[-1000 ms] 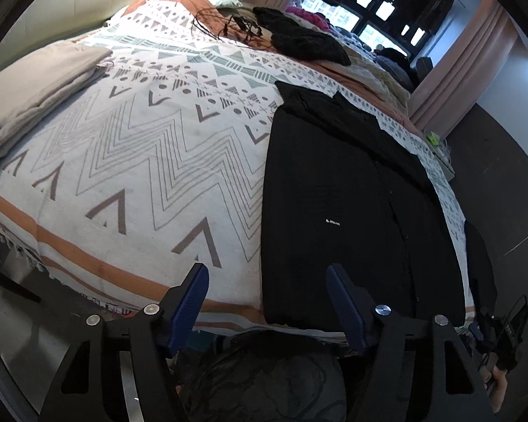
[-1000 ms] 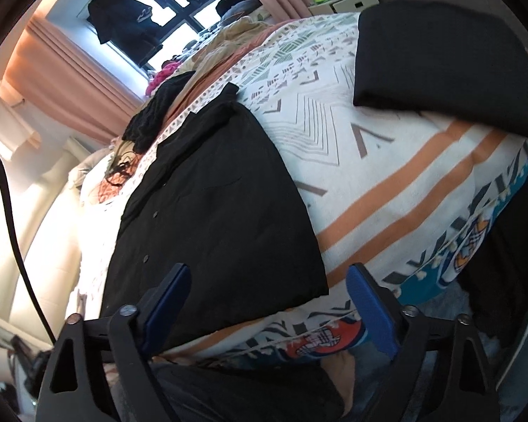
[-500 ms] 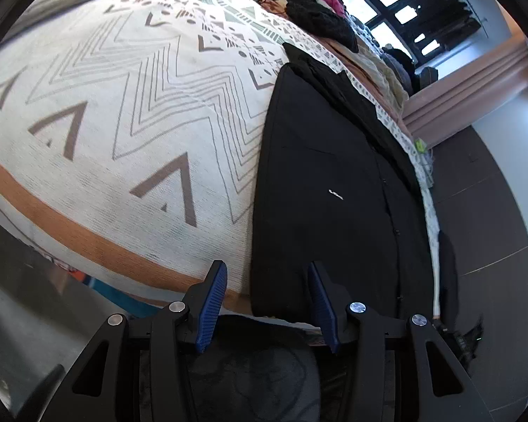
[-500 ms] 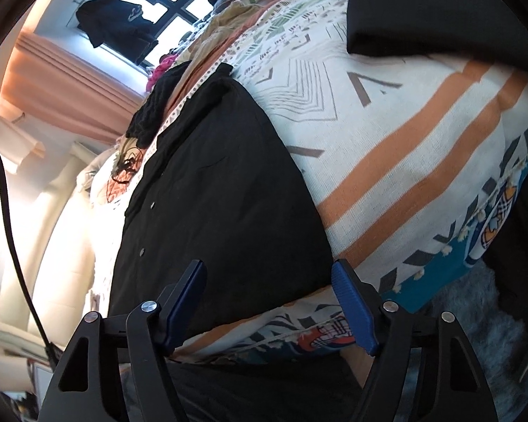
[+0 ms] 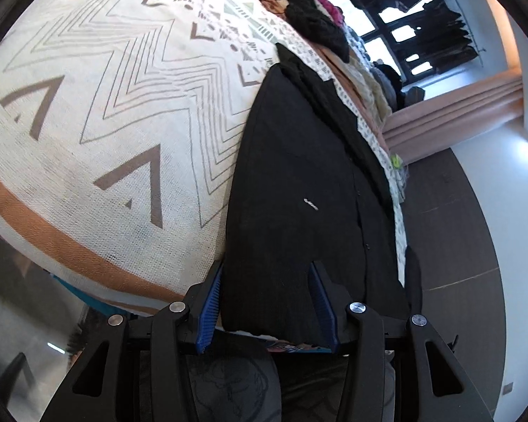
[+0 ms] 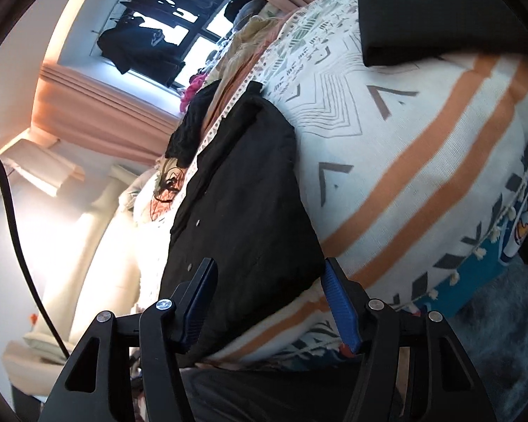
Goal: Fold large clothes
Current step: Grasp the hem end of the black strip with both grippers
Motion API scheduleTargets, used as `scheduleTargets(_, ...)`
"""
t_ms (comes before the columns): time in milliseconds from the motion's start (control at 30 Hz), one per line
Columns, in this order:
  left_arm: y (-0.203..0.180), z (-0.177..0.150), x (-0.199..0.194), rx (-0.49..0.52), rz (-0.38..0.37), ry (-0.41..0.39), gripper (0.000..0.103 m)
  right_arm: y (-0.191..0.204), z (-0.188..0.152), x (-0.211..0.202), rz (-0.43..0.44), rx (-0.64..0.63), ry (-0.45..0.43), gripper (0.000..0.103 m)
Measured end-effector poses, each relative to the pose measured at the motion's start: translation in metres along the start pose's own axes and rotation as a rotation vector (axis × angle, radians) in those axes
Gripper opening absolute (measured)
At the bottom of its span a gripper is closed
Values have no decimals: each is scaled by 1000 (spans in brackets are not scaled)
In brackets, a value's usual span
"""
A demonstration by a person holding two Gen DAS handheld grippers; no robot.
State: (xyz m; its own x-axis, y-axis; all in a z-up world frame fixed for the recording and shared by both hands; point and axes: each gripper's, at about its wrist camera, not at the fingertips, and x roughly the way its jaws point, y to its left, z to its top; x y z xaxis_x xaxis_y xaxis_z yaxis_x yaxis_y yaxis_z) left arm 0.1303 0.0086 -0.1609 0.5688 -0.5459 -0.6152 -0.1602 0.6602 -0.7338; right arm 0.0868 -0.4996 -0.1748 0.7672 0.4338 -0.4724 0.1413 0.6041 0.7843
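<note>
A large black button-up garment [image 5: 299, 190] lies flat and lengthwise on a patterned bedspread [image 5: 123, 105], its hem at the near bed edge. My left gripper [image 5: 267, 302] is open, its blue-padded jaws standing on either side of the hem's left corner. In the right wrist view the same garment [image 6: 243, 211] shows, and my right gripper [image 6: 267, 302] is open with its jaws on either side of the hem's right corner. Neither gripper has closed on the cloth.
A folded black garment [image 6: 440, 10] lies on the bed at the right. A dark heap of clothes [image 5: 313, 24] and cables sit at the far end near the window. Pink curtains [image 5: 450, 112] hang beyond. A black cable [image 6: 7, 204] hangs at the left.
Both grippers have moved forward and down to the garment's hem. Their jaws have narrowed from wide open and now frame the two near corners.
</note>
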Motion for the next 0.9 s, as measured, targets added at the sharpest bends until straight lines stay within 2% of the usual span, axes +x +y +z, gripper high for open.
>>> scheduleTargets(167, -8, -3, -3, 39, 75, -14, 41, -6, 0, 19, -32, 34, 10, 63)
scheduleTargets(233, -6, -4, -3, 36, 107, -17, 29, -8, 0, 25, -46, 40, 11, 63)
scheduleTargets(333, 2, -5, -4, 6, 82, -22, 25, -10, 1, 30, -55, 69, -7, 63)
scheduleTargets(467, 1, -6, -5, 17, 90, -26, 24, -10, 0, 20, 12, 105, -62, 63)
scheduleTargets(733, -7, -1, 2, 32, 106, -24, 24, -3, 1, -10, 176, 47, -125, 63)
scheduleTargets(900, -9, 0, 5, 38, 116, -24, 24, -7, 6, 4, 142, 55, -114, 63)
